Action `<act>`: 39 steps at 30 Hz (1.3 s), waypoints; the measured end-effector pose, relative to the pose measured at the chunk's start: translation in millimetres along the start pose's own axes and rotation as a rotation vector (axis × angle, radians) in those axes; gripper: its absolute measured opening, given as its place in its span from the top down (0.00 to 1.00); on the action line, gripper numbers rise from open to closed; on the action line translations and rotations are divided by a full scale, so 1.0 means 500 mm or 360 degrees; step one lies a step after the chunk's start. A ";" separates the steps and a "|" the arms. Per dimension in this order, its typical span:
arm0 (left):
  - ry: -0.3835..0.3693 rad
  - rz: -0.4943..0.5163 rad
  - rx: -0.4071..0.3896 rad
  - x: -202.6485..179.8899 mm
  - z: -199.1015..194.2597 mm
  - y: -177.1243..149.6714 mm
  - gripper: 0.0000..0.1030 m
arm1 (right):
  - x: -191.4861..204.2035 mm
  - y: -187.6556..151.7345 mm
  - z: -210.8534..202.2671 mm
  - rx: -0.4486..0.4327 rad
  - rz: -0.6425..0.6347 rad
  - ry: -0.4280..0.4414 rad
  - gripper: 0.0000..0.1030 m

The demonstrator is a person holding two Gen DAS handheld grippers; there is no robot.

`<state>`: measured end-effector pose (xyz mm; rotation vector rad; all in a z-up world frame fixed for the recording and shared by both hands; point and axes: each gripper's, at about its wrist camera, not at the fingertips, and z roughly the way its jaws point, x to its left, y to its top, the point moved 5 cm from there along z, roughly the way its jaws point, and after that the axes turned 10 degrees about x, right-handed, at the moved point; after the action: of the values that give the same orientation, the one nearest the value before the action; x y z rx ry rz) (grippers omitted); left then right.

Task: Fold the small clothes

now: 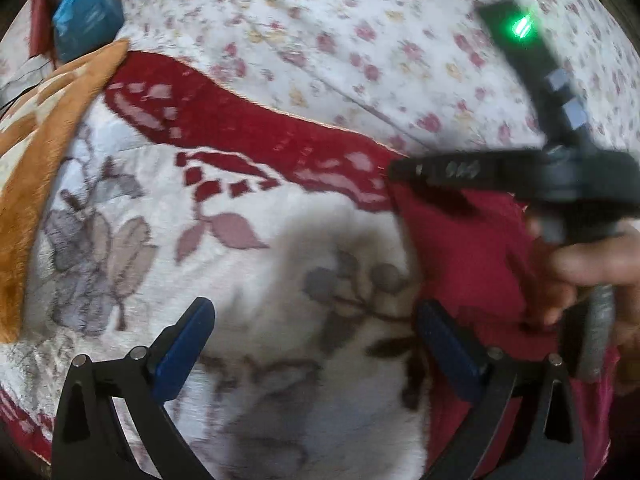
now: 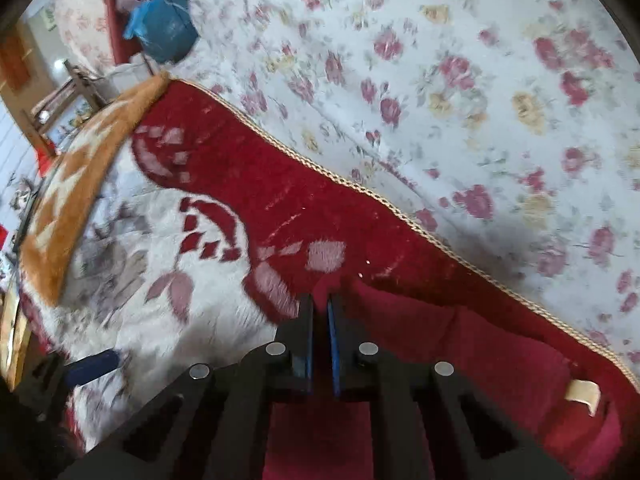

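Observation:
A small dark red garment point(image 2: 460, 332) lies on a red-and-white plush blanket point(image 2: 132, 320); a cream tag point(image 2: 582, 394) shows near its right end. My right gripper point(image 2: 320, 304) is shut on an edge of this garment and holds it. In the left wrist view the same garment point(image 1: 460, 248) hangs at the right under the right gripper's black body point(image 1: 520, 172), held by a hand point(image 1: 592, 268). My left gripper point(image 1: 316, 332) is open and empty over the blanket point(image 1: 280, 240), with its right finger point(image 1: 448, 344) at the garment's left edge.
A white sheet with pink flowers point(image 2: 460, 92) covers the bed beyond the blanket's gold-corded edge. An orange-and-cream blanket point(image 2: 72, 184) lies at the left. A blue bag point(image 2: 164, 28) sits at the far left corner, with furniture past the bed edge.

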<state>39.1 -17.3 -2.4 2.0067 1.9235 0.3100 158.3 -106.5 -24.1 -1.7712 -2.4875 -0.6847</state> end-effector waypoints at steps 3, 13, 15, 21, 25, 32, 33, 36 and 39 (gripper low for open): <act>0.0040 -0.0054 0.0006 0.025 -0.001 0.007 0.01 | 0.011 -0.011 0.018 -0.0006 0.0003 -0.0044 0.88; -0.0015 0.0024 -0.0115 -0.046 -0.040 0.023 0.01 | -0.097 -0.283 -0.197 -0.0041 0.0286 -0.0237 0.36; 0.0003 0.0092 -0.0030 -0.075 -0.009 0.015 0.01 | -0.135 -0.328 -0.223 -0.0021 0.0327 -0.0293 0.36; 0.0081 0.0144 0.0078 -0.098 0.043 -0.011 0.01 | -0.325 -0.432 -0.369 -0.0213 0.0684 -0.0769 0.23; 0.0093 0.0138 0.0073 -0.101 0.039 -0.010 0.01 | -0.421 -0.458 -0.317 0.0004 0.0776 -0.0773 0.79; 0.0100 0.0123 -0.0025 -0.115 0.007 0.004 0.01 | -0.427 -0.469 -0.329 -0.0056 0.0763 -0.0879 0.95; 0.0094 0.0116 -0.0025 -0.117 0.007 0.006 0.01 | -0.438 -0.471 -0.323 -0.0032 0.0792 -0.0879 0.93; 0.0076 0.0131 0.0007 -0.133 0.014 0.004 0.01 | -0.420 -0.489 -0.364 -0.0156 0.0836 -0.0804 0.80; 0.0142 0.0214 0.0066 -0.154 0.042 -0.006 0.01 | -0.372 -0.500 -0.386 -0.0223 0.0755 -0.0795 0.70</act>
<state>40.0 -95.6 -16.6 2.1889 1.8641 0.4030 -46.3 -407.4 17.3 -2.7355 -2.1358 -0.4265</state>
